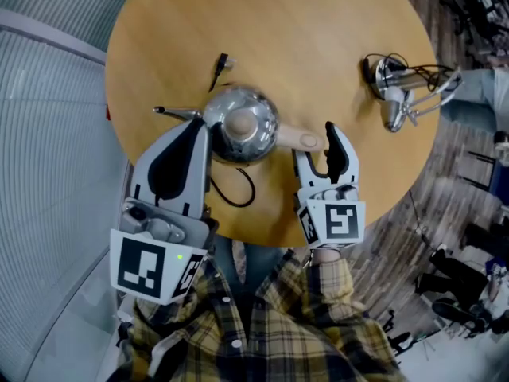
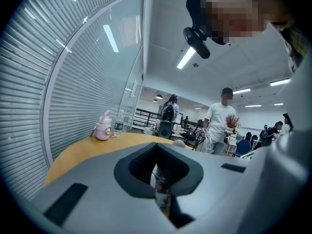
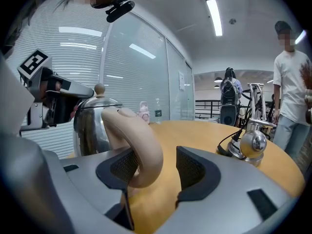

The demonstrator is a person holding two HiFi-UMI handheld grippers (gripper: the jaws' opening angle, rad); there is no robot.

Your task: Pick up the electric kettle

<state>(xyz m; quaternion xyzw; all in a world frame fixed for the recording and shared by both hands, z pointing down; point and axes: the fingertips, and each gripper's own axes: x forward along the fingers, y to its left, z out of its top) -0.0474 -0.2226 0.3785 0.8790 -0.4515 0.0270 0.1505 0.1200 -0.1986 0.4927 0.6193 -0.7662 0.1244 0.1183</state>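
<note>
Left gripper (image 1: 197, 134): jaws drawn together, nothing held that I can see, tip just beside the near-left flank of the electric kettle (image 1: 240, 124). Right gripper (image 1: 318, 151) is better placed, jaws apart and straddling the beige handle (image 1: 298, 139), which juts rightward from the steel body standing mid-table (image 1: 318, 38). Handle sits close against one pad, so closing on it looks like the next move.

- Grey plastic two-jaw left gripper (image 1: 191, 134), black pads, black-and-white square-marker cube (image 1: 147, 267), small green light.
- Matching grey right gripper (image 1: 318, 153), smaller marker cube (image 1: 340, 221).
- Yellow-and-navy plaid shirt (image 1: 270, 333), white buttons.
</note>
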